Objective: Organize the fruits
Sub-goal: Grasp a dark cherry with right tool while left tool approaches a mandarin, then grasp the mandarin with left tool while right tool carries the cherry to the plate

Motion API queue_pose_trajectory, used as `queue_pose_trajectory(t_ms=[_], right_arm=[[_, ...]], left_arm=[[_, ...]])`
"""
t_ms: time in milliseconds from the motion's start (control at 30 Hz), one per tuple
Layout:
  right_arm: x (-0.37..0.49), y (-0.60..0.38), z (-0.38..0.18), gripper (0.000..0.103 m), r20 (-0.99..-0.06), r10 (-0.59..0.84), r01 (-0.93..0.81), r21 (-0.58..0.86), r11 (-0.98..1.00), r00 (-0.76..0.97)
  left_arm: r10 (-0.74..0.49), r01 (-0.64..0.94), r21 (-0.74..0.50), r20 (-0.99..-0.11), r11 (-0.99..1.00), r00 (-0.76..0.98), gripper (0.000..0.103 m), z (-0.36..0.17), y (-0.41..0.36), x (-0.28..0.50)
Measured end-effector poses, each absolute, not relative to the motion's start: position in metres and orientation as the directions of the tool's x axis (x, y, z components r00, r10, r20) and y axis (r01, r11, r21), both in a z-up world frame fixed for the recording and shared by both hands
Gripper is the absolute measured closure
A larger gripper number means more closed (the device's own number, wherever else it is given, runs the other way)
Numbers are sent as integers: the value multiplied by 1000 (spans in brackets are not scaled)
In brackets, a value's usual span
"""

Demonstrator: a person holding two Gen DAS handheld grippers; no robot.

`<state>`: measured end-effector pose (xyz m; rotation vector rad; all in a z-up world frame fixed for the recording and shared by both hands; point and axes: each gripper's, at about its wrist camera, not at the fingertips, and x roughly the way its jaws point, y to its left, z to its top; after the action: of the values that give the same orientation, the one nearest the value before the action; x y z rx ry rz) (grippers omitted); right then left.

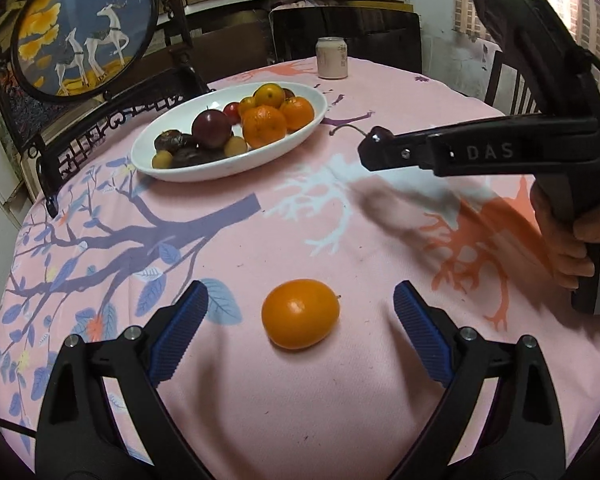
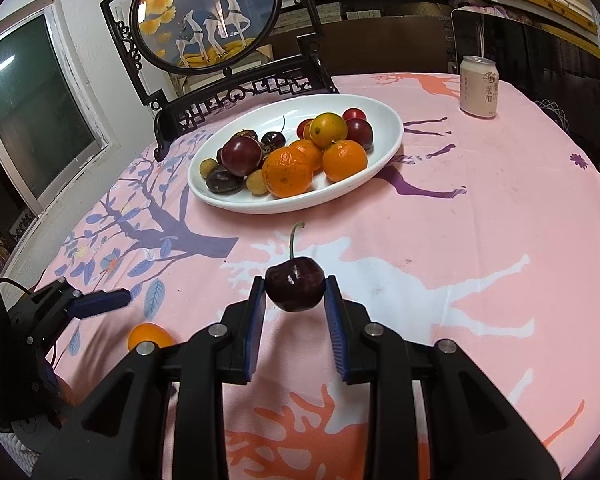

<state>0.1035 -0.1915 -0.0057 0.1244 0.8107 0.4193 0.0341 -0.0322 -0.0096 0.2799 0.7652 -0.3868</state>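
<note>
Dark-red and glossy, the stemmed cherry (image 2: 295, 288) sat pinched between the blue pads of the right gripper (image 2: 295, 286), lifted just short of the white oval fruit dish (image 2: 384, 160). Nearer than that dish, a smooth orange citrus fruit (image 1: 299, 314) lay on the pink printed tablecloth (image 1: 280, 400), between the wide-spread jaws of the left gripper (image 1: 300, 304), untouched.

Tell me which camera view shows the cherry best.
The right wrist view: the cherry sits dead centre, pinched between the right tongs' blue pads, stem up, above the tablecloth. In the left wrist view only its thin stem tip shows past the right tongs' closed ends; the fruit itself is hidden.
</note>
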Motion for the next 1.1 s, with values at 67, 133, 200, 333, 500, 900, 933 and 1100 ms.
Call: queue_pose_trajectory(t_ms=[67,133,200,333,500,900,933,1100], right_arm=[[103,-191,-7,73,-679,408,-315,265,911,610],[104,-191,-8,73,-682,407,-314,265,912,608],[105,-191,-9,73,-685,406,-311,266,912,605],[105,-193,-10,73,-685,406,-306,270,913,605],[116,-203,12,73,-646,416,-293,296,909,640],[172,-182,37,73,-606,463,-326,329,886,647],[171,-183,35,73,-610,465,-324,335,885,642],[165,-182,36,73,-605,472,-330,337,882,642]], left_arm=[[-239,431,88,-725,898,646,31,-12,-29,38],[-227,431,82,-754,899,617,51,-19,-31,43],[-232,438,61,-779,897,583,60,-24,-32,49],[-249,430,31,-775,903,581,61,-23,-27,49],[-200,372,72,-740,925,642,71,-5,-21,62],[-198,220,-56,-683,974,703,67,53,6,174],[-212,232,-64,-683,971,699,44,49,12,163],[-183,248,9,-650,969,737,26,43,23,107]])
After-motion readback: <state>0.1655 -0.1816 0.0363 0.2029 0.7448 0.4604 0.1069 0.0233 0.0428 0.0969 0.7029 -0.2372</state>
